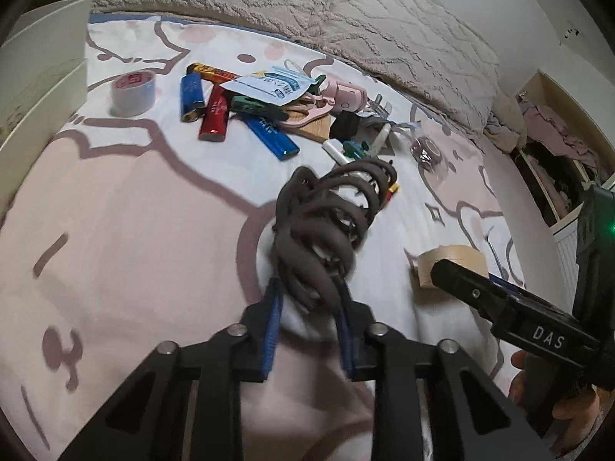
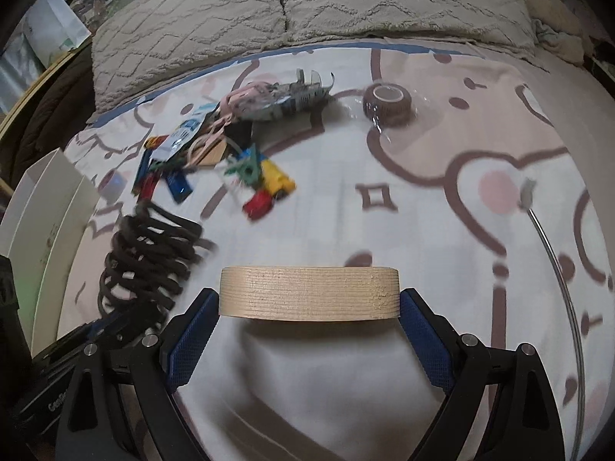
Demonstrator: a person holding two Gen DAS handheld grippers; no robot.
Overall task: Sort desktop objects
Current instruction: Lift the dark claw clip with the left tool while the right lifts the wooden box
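My left gripper is shut on a bundle of dark brown hair ties, held just above the patterned bedsheet; the bundle also shows in the right wrist view. My right gripper is shut on a beige roll of tape, one blue pad on each side; the roll also shows in the left wrist view. A pile of lighters, clips and packets lies farther back, also seen in the right wrist view.
A clear tape roll lies left of the pile. A brown bandage roll sits at the back right. A white divided box stands at the left edge. Pillows line the far side. A thin metal rod lies right.
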